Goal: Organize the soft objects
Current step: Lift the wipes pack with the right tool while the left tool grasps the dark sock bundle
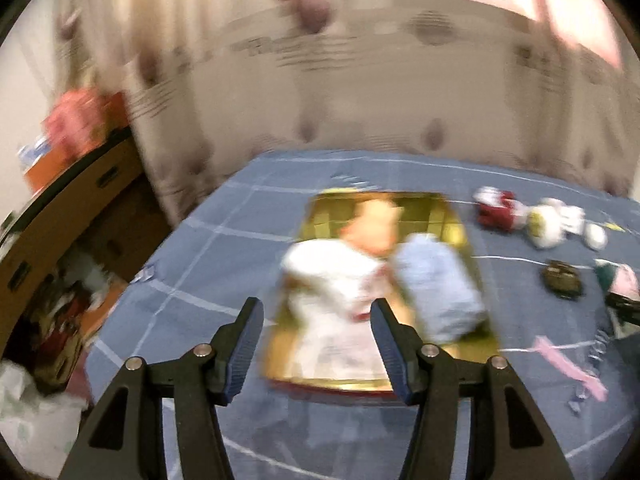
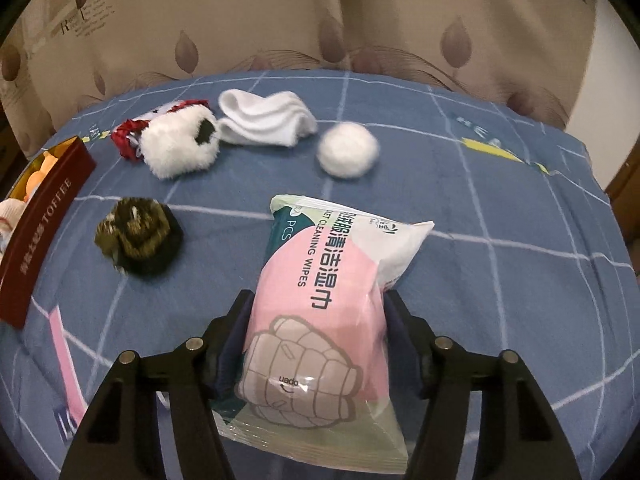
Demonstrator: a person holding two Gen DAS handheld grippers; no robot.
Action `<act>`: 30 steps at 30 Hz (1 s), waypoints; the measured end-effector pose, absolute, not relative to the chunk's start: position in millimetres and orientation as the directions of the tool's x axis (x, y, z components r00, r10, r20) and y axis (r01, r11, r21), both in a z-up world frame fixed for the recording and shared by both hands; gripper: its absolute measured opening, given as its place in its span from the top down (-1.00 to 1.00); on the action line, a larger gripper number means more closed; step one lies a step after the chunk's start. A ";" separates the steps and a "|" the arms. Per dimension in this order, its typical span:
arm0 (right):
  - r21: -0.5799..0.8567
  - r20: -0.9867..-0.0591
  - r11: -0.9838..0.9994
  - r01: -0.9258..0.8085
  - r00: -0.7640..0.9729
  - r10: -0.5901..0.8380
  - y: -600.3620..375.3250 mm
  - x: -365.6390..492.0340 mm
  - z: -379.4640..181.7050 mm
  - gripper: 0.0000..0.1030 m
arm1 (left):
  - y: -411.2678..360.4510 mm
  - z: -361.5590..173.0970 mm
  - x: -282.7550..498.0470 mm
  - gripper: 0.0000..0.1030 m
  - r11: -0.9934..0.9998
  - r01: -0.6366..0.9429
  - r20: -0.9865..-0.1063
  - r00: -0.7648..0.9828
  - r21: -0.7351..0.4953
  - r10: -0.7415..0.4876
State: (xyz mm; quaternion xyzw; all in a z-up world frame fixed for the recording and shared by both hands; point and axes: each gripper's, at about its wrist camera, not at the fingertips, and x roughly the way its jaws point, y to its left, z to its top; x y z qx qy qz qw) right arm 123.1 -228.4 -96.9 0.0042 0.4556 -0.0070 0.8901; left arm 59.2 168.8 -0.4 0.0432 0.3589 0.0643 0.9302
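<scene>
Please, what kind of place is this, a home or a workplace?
Most likely a bedroom in a home. The soft things lie on a blue checked bedsheet, a leaf-patterned curtain hangs right behind it, and a wooden chest of drawers stands beside the bed.

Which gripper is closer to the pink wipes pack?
Right. The right gripper has the wipes pack between its fingers, pressing both sides. The left gripper is open over the toffee box; the pack shows far to its right, by the frame edge.
</scene>
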 end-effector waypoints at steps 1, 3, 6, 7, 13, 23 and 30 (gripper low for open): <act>0.002 -0.812 1.000 0.020 0.584 -0.010 -233.8 118.2 -97.5 -0.17 | 153.8 3.6 61.2 -0.16 0.991 -0.054 -0.660 0.741 0.123 0.122; 0.009 -0.810 1.000 0.024 0.586 -0.006 -243.0 108.5 -98.4 -0.17 | 133.6 7.4 65.7 -0.20 0.994 -0.009 -0.664 0.744 0.105 0.077; 0.014 -0.809 0.999 0.029 0.588 -0.006 -250.9 98.0 -97.7 -0.17 | 98.5 8.7 78.5 -0.24 0.996 0.064 -0.685 0.728 0.061 -0.004; 0.014 -0.807 0.999 0.030 0.590 -0.007 -253.3 95.9 -98.0 -0.17 | 85.3 6.9 84.6 -0.24 0.995 0.090 -0.698 0.715 0.043 -0.035; 0.015 -0.803 1.000 0.026 0.597 -0.004 -255.2 93.7 -98.4 -0.20 | 22.7 -12.3 117.1 -0.24 0.983 0.181 -0.759 0.640 -0.004 -0.121; 0.003 -0.795 1.000 0.021 0.606 -0.010 -252.7 91.9 -101.1 -0.25 | -60.9 -51.8 166.2 -0.24 0.965 0.258 -0.832 0.524 -0.050 -0.183; 0.008 -0.793 1.000 0.020 0.609 -0.006 -253.1 92.1 -101.4 -0.26 | -74.0 -75.9 179.6 -0.24 0.965 0.258 -0.854 0.494 -0.037 -0.165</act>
